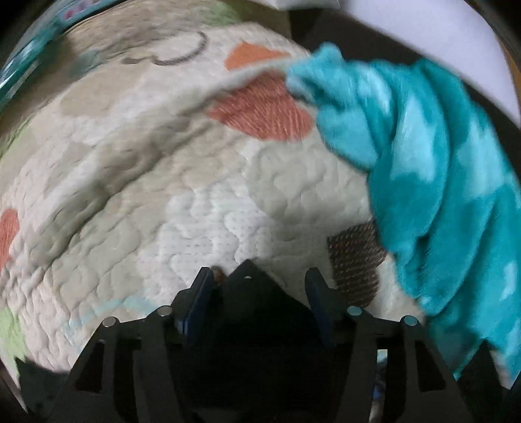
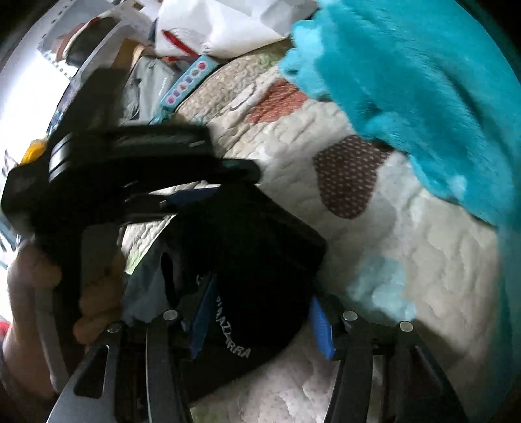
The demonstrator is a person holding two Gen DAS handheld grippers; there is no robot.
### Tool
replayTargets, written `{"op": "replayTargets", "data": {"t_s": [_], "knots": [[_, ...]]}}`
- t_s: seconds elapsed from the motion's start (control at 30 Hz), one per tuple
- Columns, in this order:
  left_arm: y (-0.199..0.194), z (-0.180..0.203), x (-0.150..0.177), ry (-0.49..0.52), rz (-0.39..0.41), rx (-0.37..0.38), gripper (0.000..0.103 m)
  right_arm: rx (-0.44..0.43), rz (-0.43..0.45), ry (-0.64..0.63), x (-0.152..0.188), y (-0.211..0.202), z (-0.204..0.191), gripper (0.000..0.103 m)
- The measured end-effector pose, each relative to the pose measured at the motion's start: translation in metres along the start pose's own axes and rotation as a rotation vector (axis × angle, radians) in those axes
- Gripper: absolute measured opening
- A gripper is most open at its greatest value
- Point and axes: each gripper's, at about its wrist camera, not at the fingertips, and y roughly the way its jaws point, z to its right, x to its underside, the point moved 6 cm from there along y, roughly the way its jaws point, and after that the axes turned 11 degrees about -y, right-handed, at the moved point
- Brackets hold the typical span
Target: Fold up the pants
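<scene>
The black pants (image 2: 254, 260) lie bunched on the quilt (image 1: 130, 195), a pale padded cover with orange and brown patches. From the right wrist view they sit directly in front of the right gripper (image 2: 260, 315). Its blue-padded fingers (image 2: 320, 328) stand apart on either side of the dark cloth, which bears white lettering, and the pads do not seem to press on it, though the blur makes that hard to judge. The left gripper (image 1: 257, 279) also has its jaws parted, with a peak of the same black fabric (image 1: 249, 276) rising between the fingers; whether the pads touch it I cannot tell. In the right wrist view that left gripper (image 2: 234, 169) reaches over the far edge of the pants, with the person's hand (image 2: 39, 293) wrapped round its handle. A fluffy turquoise blanket (image 1: 439, 179) is heaped just beyond the pants, on the quilt's far side. Boxes and papers (image 2: 211, 26) crowd past the quilt's edge.
</scene>
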Motion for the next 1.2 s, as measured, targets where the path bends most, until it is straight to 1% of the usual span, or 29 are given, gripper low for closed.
{"op": "replayTargets", "data": {"t_s": [0.03,0.07,0.1,0.13,0.17,0.2,0.23,0.33,0.37,0.43,0.47,0.53,0.6,0.67,0.7,0.77,0.83,0.97,1.03,1.07,1.1,1.13,1.17,1.2], "knots": [[0.002,0.005,0.002,0.046,0.005,-0.036,0.054,0.001,-0.004,-0.013,-0.001,0.000,-0.002,0.049],[0.001,0.009,0.005,0.088,0.024,-0.072,0.036,-0.008,-0.019,-0.024,-0.001,0.002,-0.004,0.030],[-0.002,0.010,0.008,0.103,0.034,-0.093,0.024,-0.016,-0.033,-0.024,-0.001,0.003,-0.005,0.028],[-0.006,0.010,0.010,0.104,0.040,-0.087,0.022,-0.019,-0.041,-0.020,-0.002,0.003,-0.007,0.027],[-0.015,0.008,0.011,0.085,0.053,-0.059,0.016,-0.022,-0.036,-0.023,-0.003,0.000,-0.009,0.025],[-0.023,0.005,0.011,0.065,0.064,-0.035,0.014,-0.023,-0.034,-0.031,-0.004,-0.002,-0.011,0.025],[-0.037,0.001,0.012,0.035,0.085,-0.005,0.014,-0.032,-0.023,-0.042,-0.006,-0.006,-0.017,0.024],[-0.074,-0.013,0.019,-0.012,0.143,0.036,0.013,-0.070,0.003,-0.075,-0.012,-0.019,-0.034,0.024],[-0.092,-0.021,0.023,-0.038,0.170,0.054,0.013,-0.085,0.014,-0.100,-0.013,-0.025,-0.044,0.024],[-0.118,-0.036,0.028,-0.079,0.212,0.086,0.013,-0.101,0.037,-0.181,-0.016,-0.037,-0.070,0.023],[-0.135,-0.048,0.034,-0.107,0.235,0.107,0.013,-0.108,0.051,-0.251,-0.017,-0.046,-0.091,0.023],[-0.165,-0.075,0.048,-0.161,0.282,0.139,0.013,-0.137,0.061,-0.352,-0.015,-0.055,-0.125,0.023],[-0.183,-0.095,0.059,-0.210,0.318,0.156,0.013,-0.164,0.058,-0.452,-0.008,-0.059,-0.159,0.023],[-0.198,-0.129,0.081,-0.289,0.358,0.178,0.013,-0.185,0.040,-0.526,0.001,-0.056,-0.184,0.023],[-0.200,-0.142,0.088,-0.320,0.368,0.189,0.013,-0.198,0.017,-0.580,0.010,-0.052,-0.203,0.023],[-0.203,-0.179,0.111,-0.414,0.393,0.227,0.013,-0.208,-0.016,-0.654,0.025,-0.045,-0.225,0.023],[-0.195,-0.209,0.131,-0.495,0.403,0.256,0.013,-0.210,-0.058,-0.730,0.043,-0.032,-0.244,0.023],[-0.163,-0.264,0.166,-0.654,0.388,0.281,0.013,-0.168,-0.150,-0.916,0.090,0.006,-0.275,0.023],[-0.148,-0.285,0.179,-0.734,0.370,0.323,0.014,-0.138,-0.179,-0.975,0.105,0.022,-0.279,0.025],[-0.145,-0.292,0.184,-0.759,0.365,0.352,0.014,-0.123,-0.190,-1.002,0.113,0.028,-0.280,0.029],[-0.142,-0.297,0.188,-0.782,0.362,0.386,0.015,-0.111,-0.200,-1.022,0.120,0.033,-0.281,0.031],[-0.141,-0.300,0.191,-0.799,0.364,0.410,0.017,-0.114,-0.204,-1.026,0.124,0.036,-0.280,0.037],[-0.142,-0.303,0.194,-0.809,0.370,0.421,0.020,-0.125,-0.208,-1.027,0.127,0.036,-0.281,0.046],[-0.144,-0.305,0.197,-0.817,0.376,0.425,0.023,-0.141,-0.214,-1.031,0.131,0.034,-0.283,0.053]]}}
